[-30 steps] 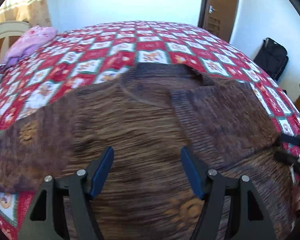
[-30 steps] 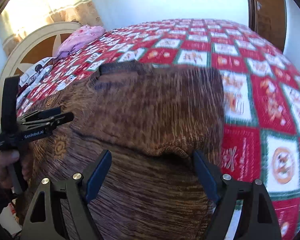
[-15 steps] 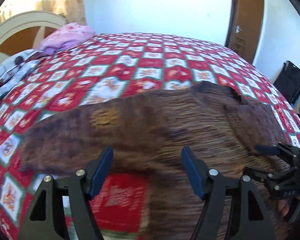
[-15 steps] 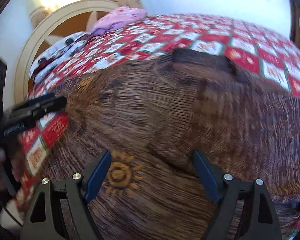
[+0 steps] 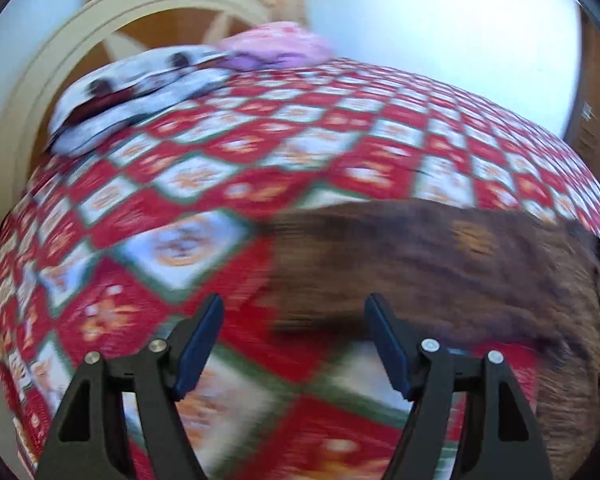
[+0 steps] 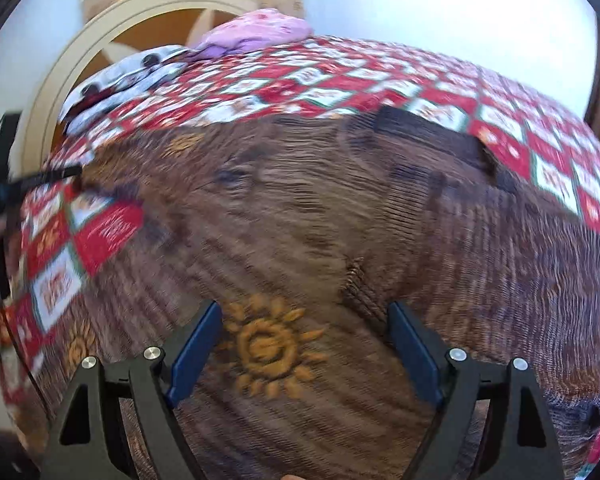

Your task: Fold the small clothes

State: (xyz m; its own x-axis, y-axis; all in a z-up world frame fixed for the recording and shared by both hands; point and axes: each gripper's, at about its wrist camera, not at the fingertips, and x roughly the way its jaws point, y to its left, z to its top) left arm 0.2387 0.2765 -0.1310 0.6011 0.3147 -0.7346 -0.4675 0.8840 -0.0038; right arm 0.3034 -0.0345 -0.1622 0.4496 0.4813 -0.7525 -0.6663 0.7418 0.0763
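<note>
Nearest in the right wrist view, the right gripper (image 6: 302, 332) has its jaws spread wide over the brown knitted sweater (image 6: 340, 220), gripping nothing; an orange sun motif (image 6: 268, 348) on the knit lies between its blue pads. The sweater is spread flat across the near part of the bed, on the red, white and green patchwork quilt (image 6: 420, 92), with its dark ribbed collar (image 6: 432, 132) toward the far side. At the sweater's left end the left gripper (image 6: 40, 178) shows as a blurred dark shape.

In the left wrist view, the left gripper (image 5: 294, 338) is likewise parted and empty, just above the sweater's sleeve end (image 5: 440, 264).

Farther off, a pink cloth bundle (image 6: 256, 32) and a white patterned pillow (image 5: 140, 92) lie by the cream headboard (image 6: 112, 36).
</note>
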